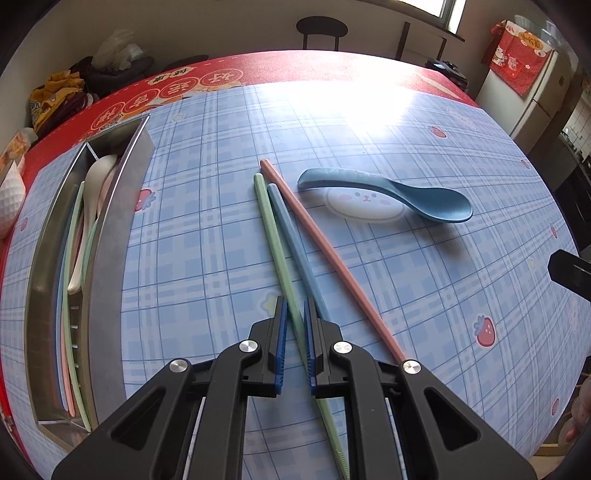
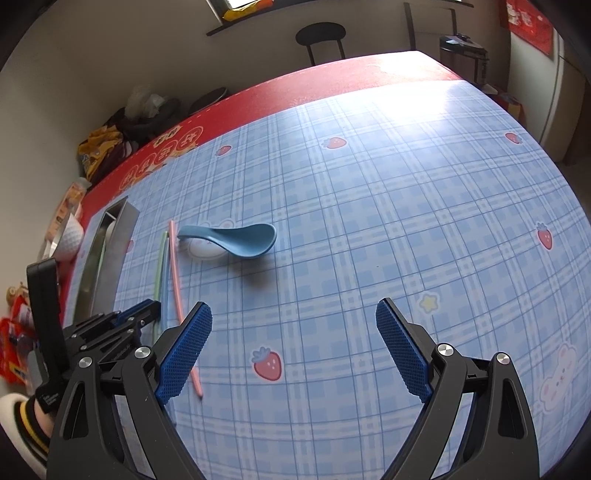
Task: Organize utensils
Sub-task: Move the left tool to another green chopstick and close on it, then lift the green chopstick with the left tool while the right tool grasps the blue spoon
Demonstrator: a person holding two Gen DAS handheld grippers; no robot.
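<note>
Three chopsticks lie on the blue checked tablecloth: green (image 1: pixel 273 236), blue (image 1: pixel 291 240) and pink (image 1: pixel 328 258). A blue spoon (image 1: pixel 399 194) lies right of them; it also shows in the right wrist view (image 2: pixel 236 240). My left gripper (image 1: pixel 295 332) straddles the green chopstick, its jaws nearly closed around it with a small gap on each side. My right gripper (image 2: pixel 293 347) is wide open and empty above the cloth, right of the pink chopstick (image 2: pixel 177 288). The left gripper (image 2: pixel 136 317) shows at the left of the right wrist view.
A steel utensil tray (image 1: pixel 107 258) at the left holds a white spoon (image 1: pixel 92 206) and several pastel chopsticks. It shows small in the right wrist view (image 2: pixel 110 258). A red cloth (image 1: pixel 221 74) covers the far table edge. A chair (image 1: pixel 321 29) stands behind.
</note>
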